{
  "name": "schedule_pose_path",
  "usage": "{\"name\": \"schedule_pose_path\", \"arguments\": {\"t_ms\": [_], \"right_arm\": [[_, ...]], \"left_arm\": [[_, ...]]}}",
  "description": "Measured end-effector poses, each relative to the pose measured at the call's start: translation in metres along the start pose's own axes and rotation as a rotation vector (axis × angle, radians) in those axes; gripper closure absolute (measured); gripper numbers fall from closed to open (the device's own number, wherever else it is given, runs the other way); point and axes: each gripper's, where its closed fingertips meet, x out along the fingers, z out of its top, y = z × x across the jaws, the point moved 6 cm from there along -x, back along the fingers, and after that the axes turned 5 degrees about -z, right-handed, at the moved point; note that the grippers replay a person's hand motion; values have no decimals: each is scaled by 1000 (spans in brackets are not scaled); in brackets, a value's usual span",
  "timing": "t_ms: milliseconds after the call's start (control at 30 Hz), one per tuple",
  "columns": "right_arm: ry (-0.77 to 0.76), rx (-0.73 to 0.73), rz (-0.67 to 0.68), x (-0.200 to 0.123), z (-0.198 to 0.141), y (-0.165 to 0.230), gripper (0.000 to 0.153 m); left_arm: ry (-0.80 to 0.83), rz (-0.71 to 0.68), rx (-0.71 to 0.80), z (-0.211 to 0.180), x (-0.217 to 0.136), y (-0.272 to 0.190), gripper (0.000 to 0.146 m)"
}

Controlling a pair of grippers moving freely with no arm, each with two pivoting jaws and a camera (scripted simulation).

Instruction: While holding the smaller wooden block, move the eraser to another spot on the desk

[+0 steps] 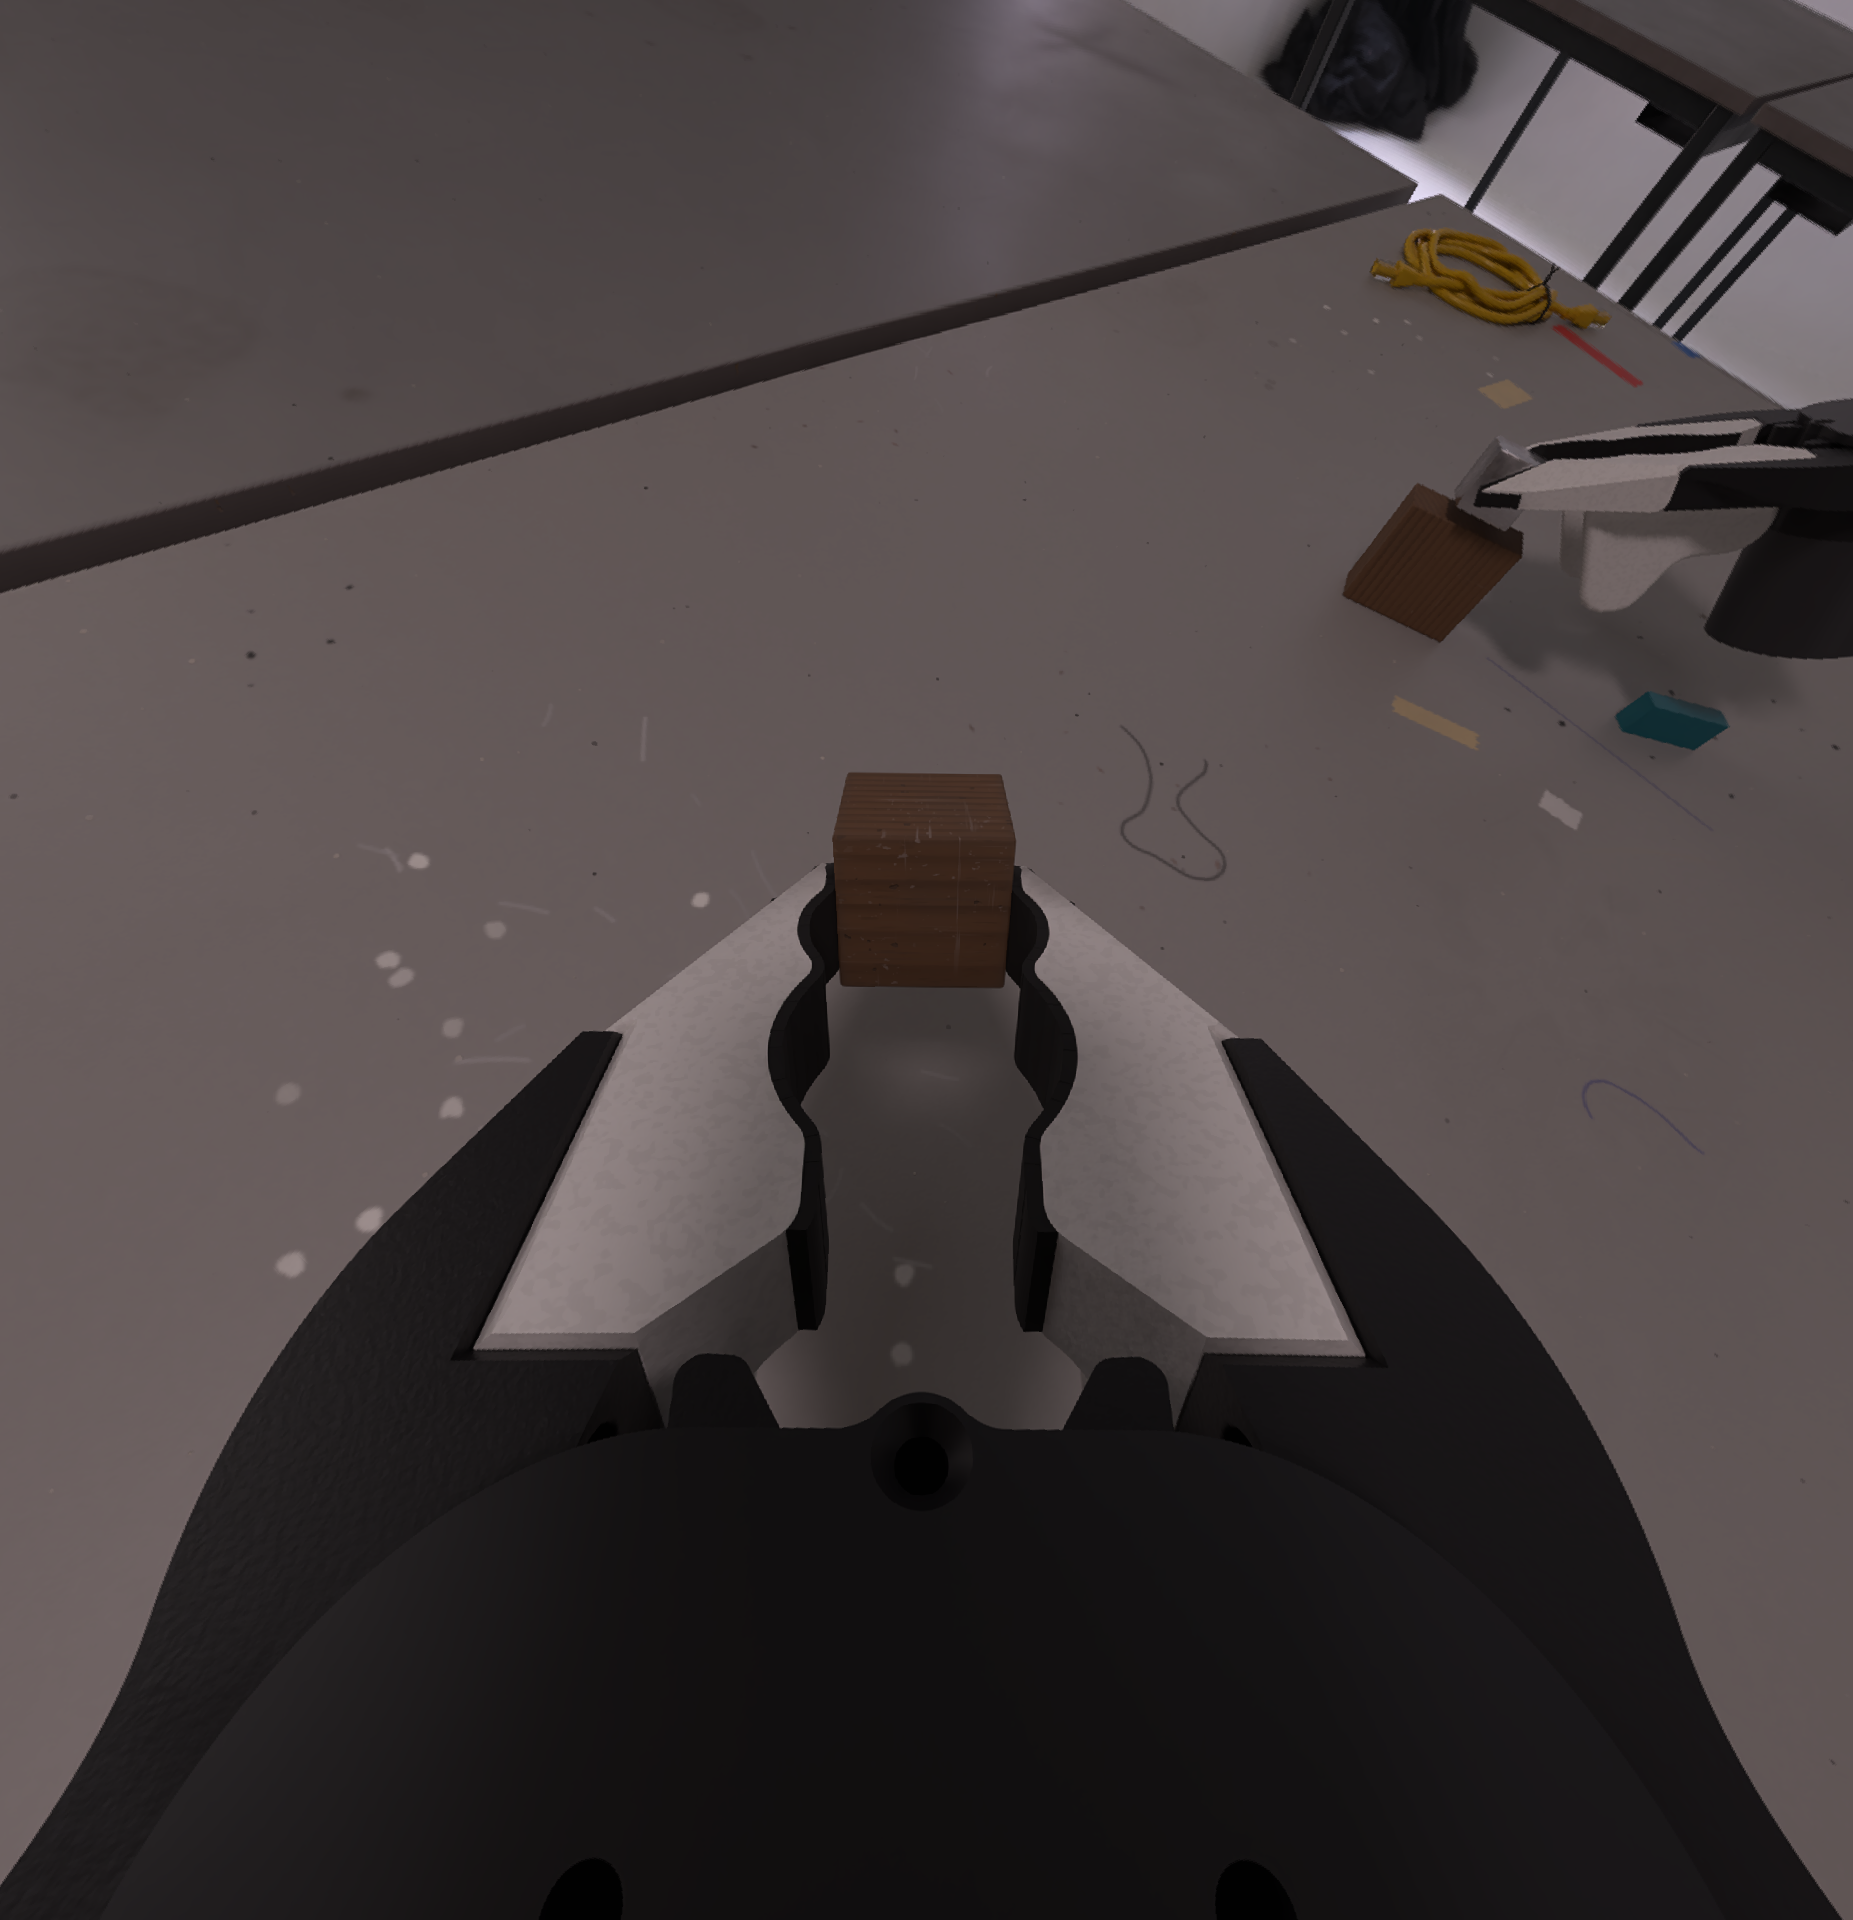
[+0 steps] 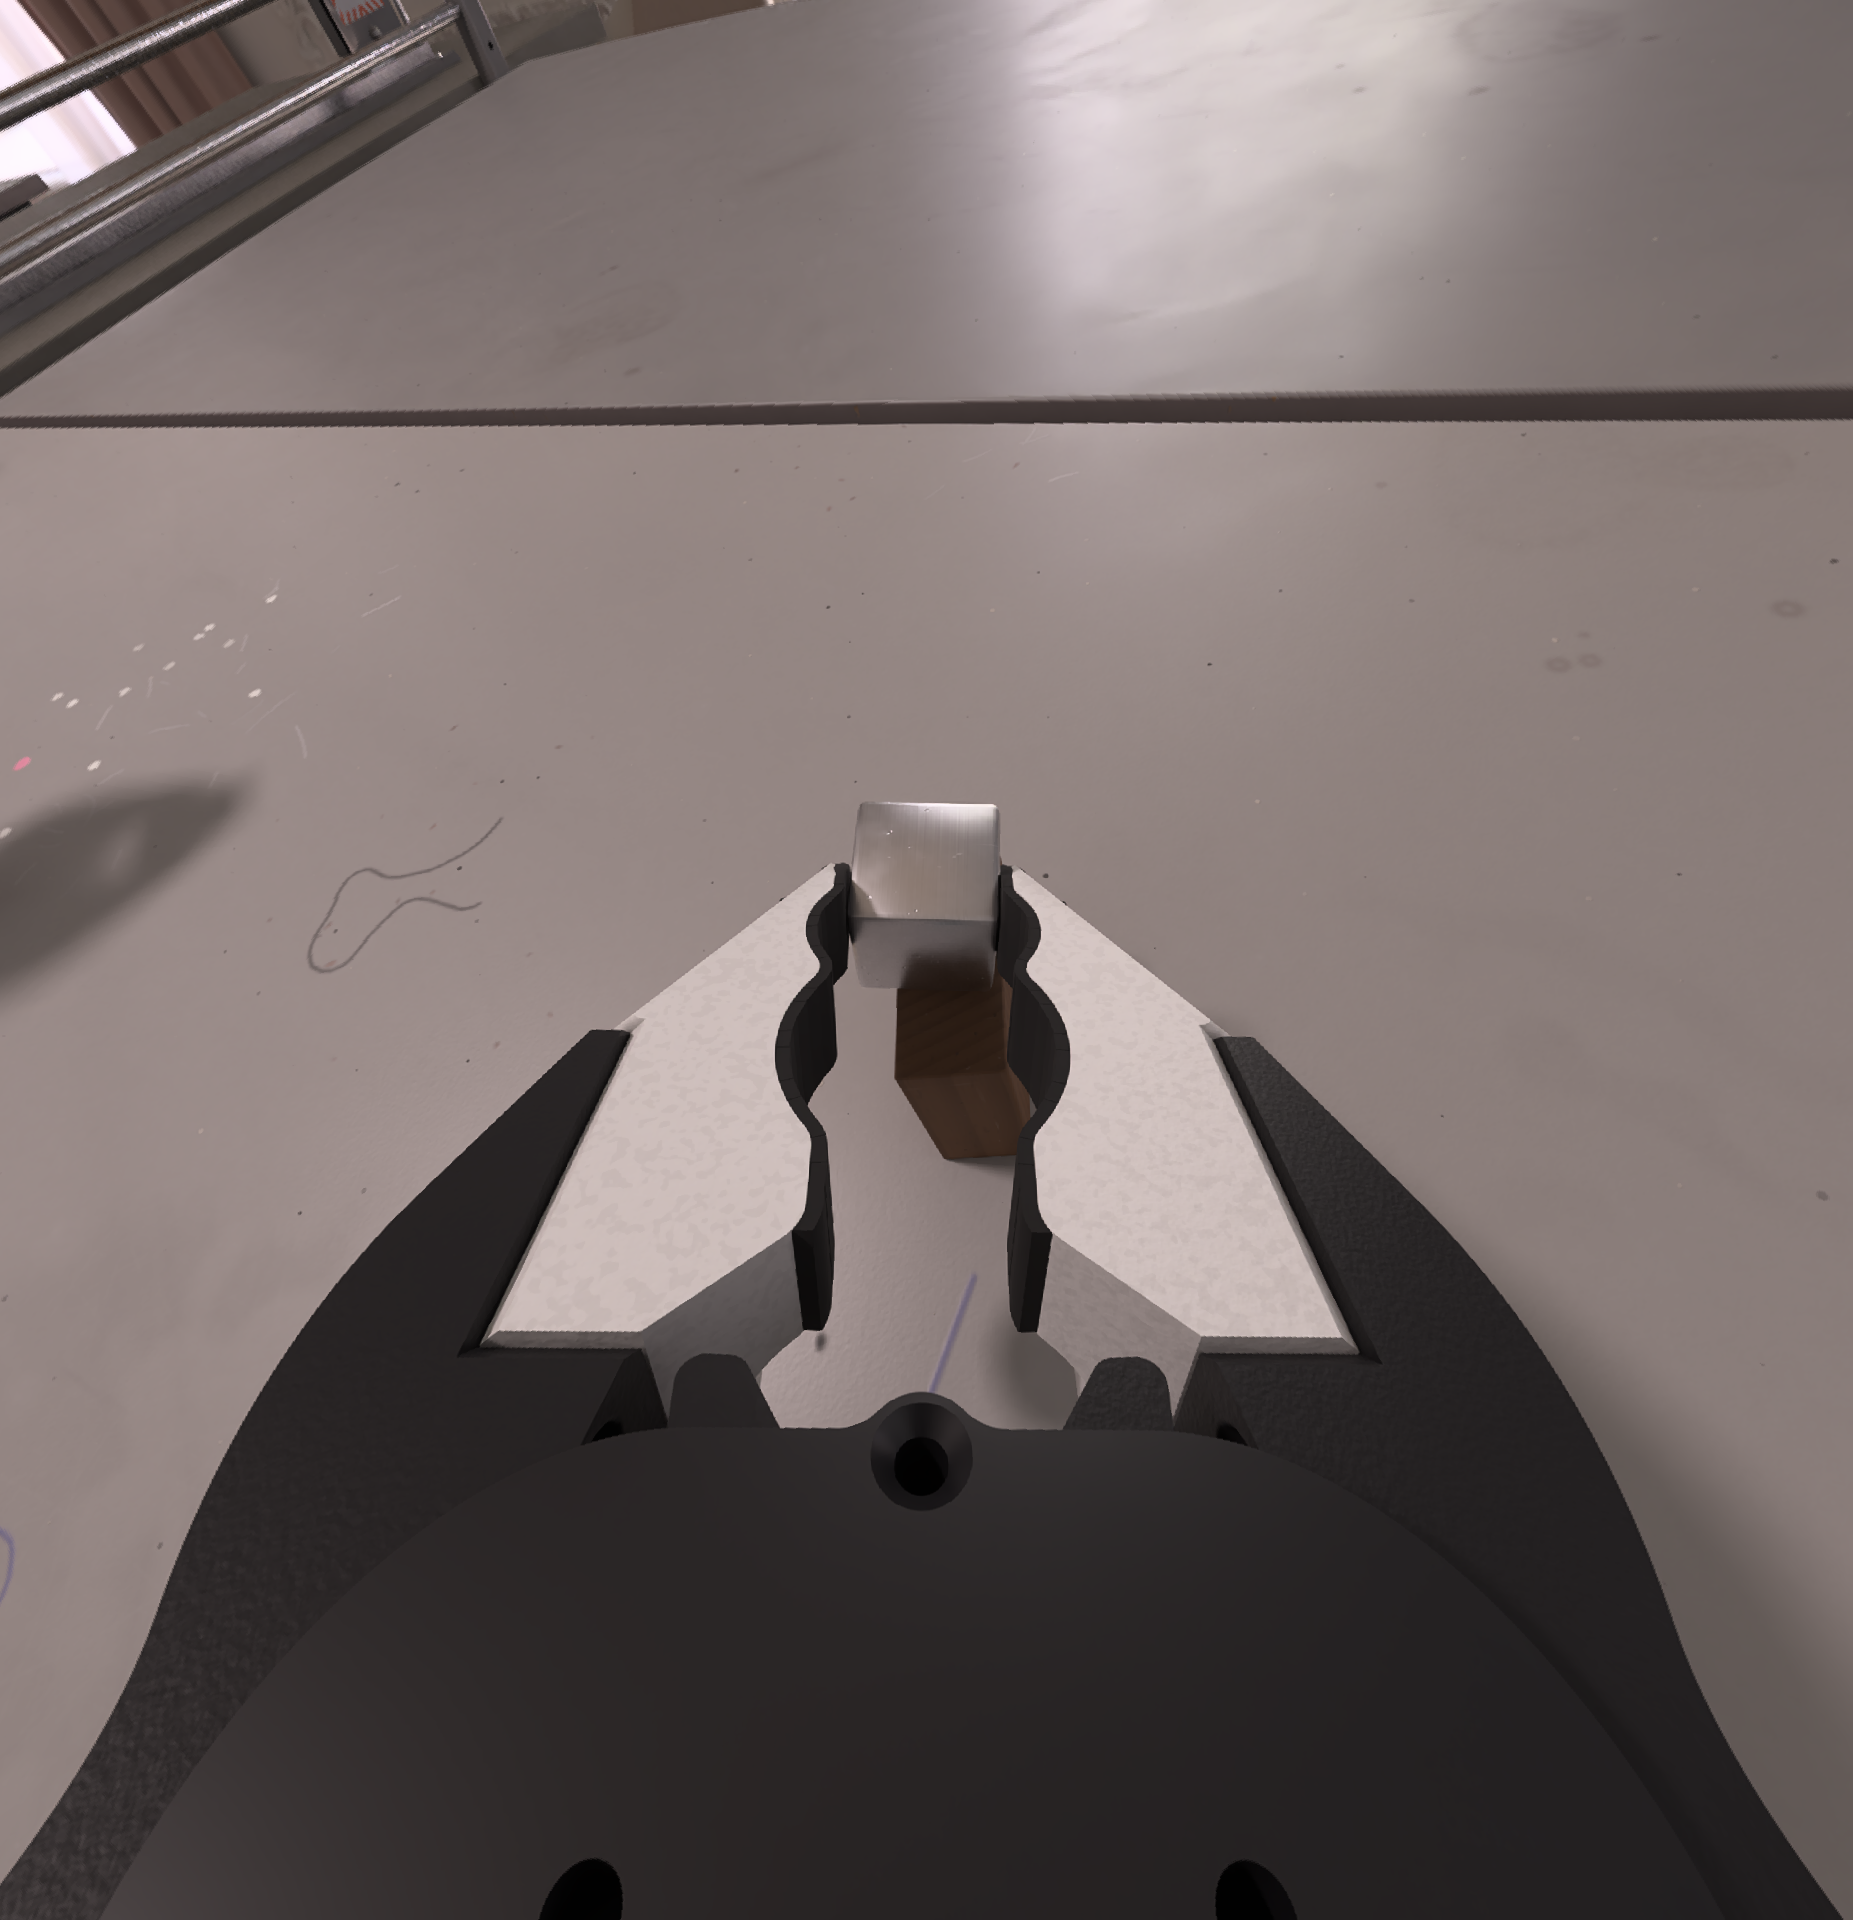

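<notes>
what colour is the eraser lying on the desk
Teal, a blue-green. The eraser shows best in the left wrist view, at the far right.

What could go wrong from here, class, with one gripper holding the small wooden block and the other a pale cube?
1. The left gripper pinches the smaller wooden block only at its fingertips, so a jolt might let it slip.
2. The right gripper holds the pale cube close over the larger wooden block; lowering it there may knock that block.
3. The teal piece lies untouched; if that is the eraser, the wrong thing is held.
</notes>
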Motion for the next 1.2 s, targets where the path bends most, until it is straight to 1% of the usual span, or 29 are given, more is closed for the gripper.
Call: {"name": "schedule_pose_path", "arguments": {"t_ms": [167,200,233,367,433,533,633,733,833,867,967,1033,1133,1200], "right_arm": [[21,-14,-5,2,-1,0,124],[17,-22,-10,2,-2,0,112],[14,-30,-17,2,-2,0,108],[17,-38,-23,-7,3,-3,107],[18,-36,-49,-27,11,-14,104],[21,-76,-115,-77,15,-37,101],[116,-152,-127,-123,-8,-55,101],[246,-166,-123,-144,-47,-67,107],[283,-200,-94,-150,-71,-68,108],[287,-225,-86,-152,-75,-67,108],[269,-243,13,-151,-76,-58,103],[264,-265,71,-141,-74,-44,105],[309,-343,118,-126,-79,-29,116],[335,-328,149,-119,-81,-26,120]], "left_arm": [[-6,2,33,1,5,-4,115],[-4,-4,36,1,7,-6,115],[1,-9,39,1,9,-7,115],[18,-32,49,3,15,-14,115],[60,-62,75,12,20,-18,115],[159,-120,183,41,34,-26,115],[248,-177,307,75,66,-30,115],[350,-179,391,98,116,-25,115],[392,-214,377,113,166,-25,115],[395,-216,380,116,181,-26,115],[417,-171,427,118,216,-24,115],[447,-158,448,116,234,-23,115],[475,-185,427,113,249,-25,115],[484,-195,428,111,252,-27,115]]}}
